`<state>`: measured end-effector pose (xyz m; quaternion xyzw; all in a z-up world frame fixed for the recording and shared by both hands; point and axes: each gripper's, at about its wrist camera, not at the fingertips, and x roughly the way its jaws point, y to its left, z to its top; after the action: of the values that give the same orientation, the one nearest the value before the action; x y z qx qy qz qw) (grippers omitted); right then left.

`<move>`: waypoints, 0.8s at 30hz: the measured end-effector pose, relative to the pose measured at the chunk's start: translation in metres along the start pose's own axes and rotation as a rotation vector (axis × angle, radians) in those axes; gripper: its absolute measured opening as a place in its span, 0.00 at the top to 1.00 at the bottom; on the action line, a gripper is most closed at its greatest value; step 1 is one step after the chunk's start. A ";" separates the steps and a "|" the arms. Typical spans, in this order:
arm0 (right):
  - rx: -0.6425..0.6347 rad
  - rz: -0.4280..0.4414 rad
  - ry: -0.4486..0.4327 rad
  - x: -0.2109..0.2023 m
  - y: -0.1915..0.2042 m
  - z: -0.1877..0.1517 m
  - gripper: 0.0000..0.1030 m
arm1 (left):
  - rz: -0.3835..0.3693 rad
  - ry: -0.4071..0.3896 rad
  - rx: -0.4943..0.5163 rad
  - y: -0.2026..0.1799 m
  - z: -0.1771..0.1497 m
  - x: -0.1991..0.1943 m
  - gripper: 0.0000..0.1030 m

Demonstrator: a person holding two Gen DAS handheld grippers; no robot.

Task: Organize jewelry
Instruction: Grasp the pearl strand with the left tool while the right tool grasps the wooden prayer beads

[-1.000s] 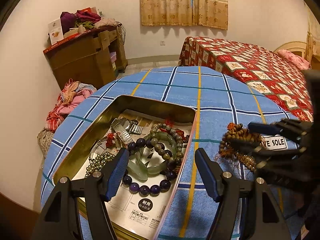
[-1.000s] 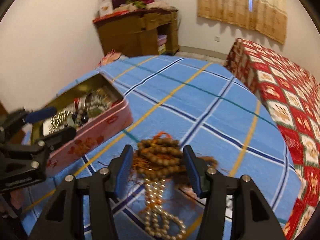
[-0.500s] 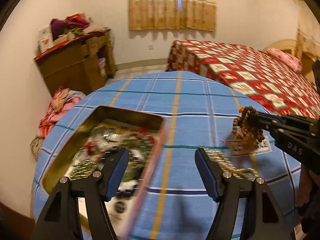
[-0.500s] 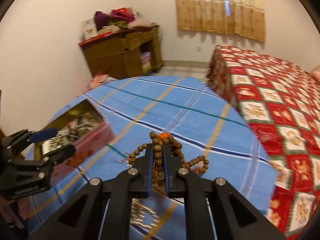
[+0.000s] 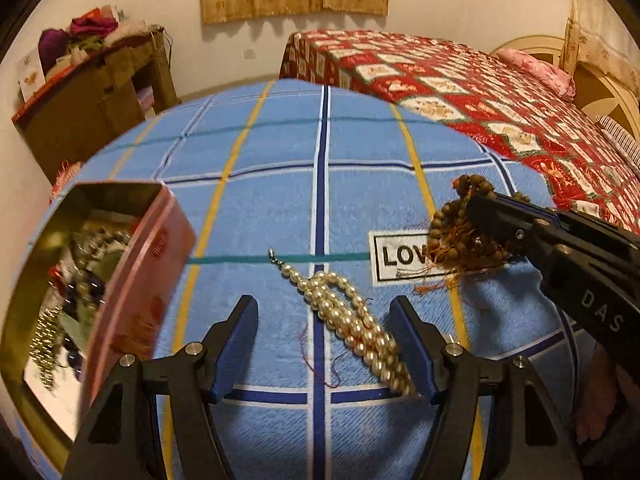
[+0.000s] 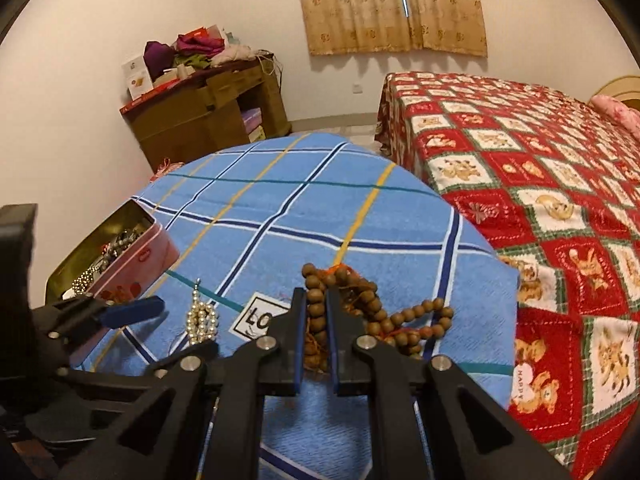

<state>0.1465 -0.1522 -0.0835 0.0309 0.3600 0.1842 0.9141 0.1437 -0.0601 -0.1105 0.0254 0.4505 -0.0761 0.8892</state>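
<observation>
Blue plaid cloth (image 5: 360, 152) covers the table. Nearest, the left gripper (image 5: 324, 344) is spread around the pearl strand (image 5: 348, 320), ready to pinch. At two o'clock, the right gripper (image 6: 318, 320) pinches wooden beads (image 6: 400, 316); they probably go to the tin (image 5: 132, 280) at nine o'clock.

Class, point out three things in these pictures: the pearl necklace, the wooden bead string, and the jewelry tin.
pearl necklace (image 5: 340, 316), left wrist view, on the bunched strands at its middle.
wooden bead string (image 6: 376, 312), right wrist view, on the cluster beside the right finger.
jewelry tin (image 5: 156, 280), left wrist view, on its pink side wall.
</observation>
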 end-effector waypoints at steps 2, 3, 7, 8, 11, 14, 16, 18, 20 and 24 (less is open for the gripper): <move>0.010 0.010 0.006 0.002 -0.002 -0.002 0.89 | -0.011 -0.004 0.007 -0.001 -0.002 -0.002 0.48; 0.013 0.012 0.002 0.002 -0.003 -0.002 0.89 | -0.018 -0.008 0.020 -0.002 -0.004 -0.004 0.55; 0.014 0.018 0.003 0.001 -0.003 -0.004 0.89 | -0.045 -0.014 0.048 0.000 -0.011 -0.010 0.81; 0.014 0.019 0.003 0.001 -0.003 -0.004 0.89 | -0.047 -0.014 0.042 0.003 -0.013 -0.012 0.85; 0.014 0.019 0.002 0.000 -0.003 -0.005 0.89 | -0.038 -0.023 0.028 0.011 -0.019 -0.020 0.92; 0.008 0.014 -0.003 -0.001 -0.003 -0.006 0.89 | -0.040 -0.046 0.003 0.021 -0.023 -0.032 0.95; 0.005 0.010 -0.009 -0.002 -0.002 -0.006 0.89 | -0.036 -0.063 -0.006 0.024 -0.024 -0.039 0.95; 0.006 0.011 -0.013 -0.003 -0.002 -0.007 0.89 | -0.036 -0.080 -0.010 0.028 -0.025 -0.046 0.95; 0.009 0.014 -0.018 -0.006 -0.003 -0.008 0.89 | -0.040 -0.098 -0.023 0.032 -0.026 -0.054 0.95; 0.010 0.027 -0.025 -0.012 0.004 -0.010 0.89 | -0.042 -0.134 -0.030 0.037 -0.026 -0.069 0.95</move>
<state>0.1310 -0.1538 -0.0823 0.0424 0.3489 0.1943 0.9158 0.0882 -0.0132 -0.0710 -0.0026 0.3913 -0.0895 0.9159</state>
